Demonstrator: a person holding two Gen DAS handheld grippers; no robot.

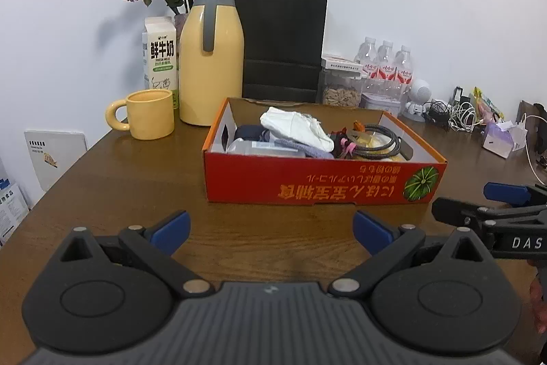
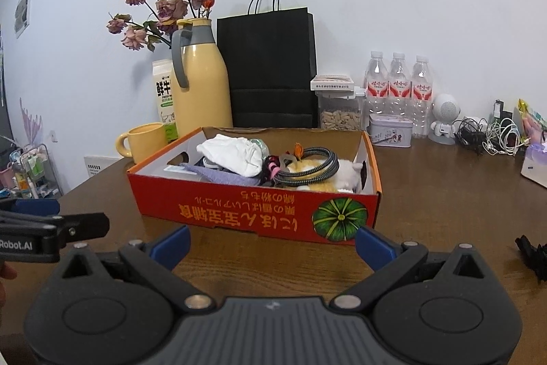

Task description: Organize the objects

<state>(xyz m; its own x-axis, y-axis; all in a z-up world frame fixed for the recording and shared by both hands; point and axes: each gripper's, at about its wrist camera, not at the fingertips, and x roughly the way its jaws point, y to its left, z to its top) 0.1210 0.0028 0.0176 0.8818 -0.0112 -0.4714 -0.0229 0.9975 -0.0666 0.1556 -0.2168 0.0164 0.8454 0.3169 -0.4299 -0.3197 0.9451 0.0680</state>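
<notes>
Red box, long axis crosswise, sits just ahead of both spread, empty grippers, left gripper and right gripper, about equally near.

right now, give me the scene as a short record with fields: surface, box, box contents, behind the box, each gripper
surface: brown wooden table
box: red cardboard box, open-topped, upright, near the table's middle
box contents: white cloth on top, braided cable, purple fabric, other items partly hidden
behind the box: yellow thermos, yellow mug, milk carton, black paper bag
left gripper: open, empty, short of the box
right gripper: open, empty, short of the box
</notes>
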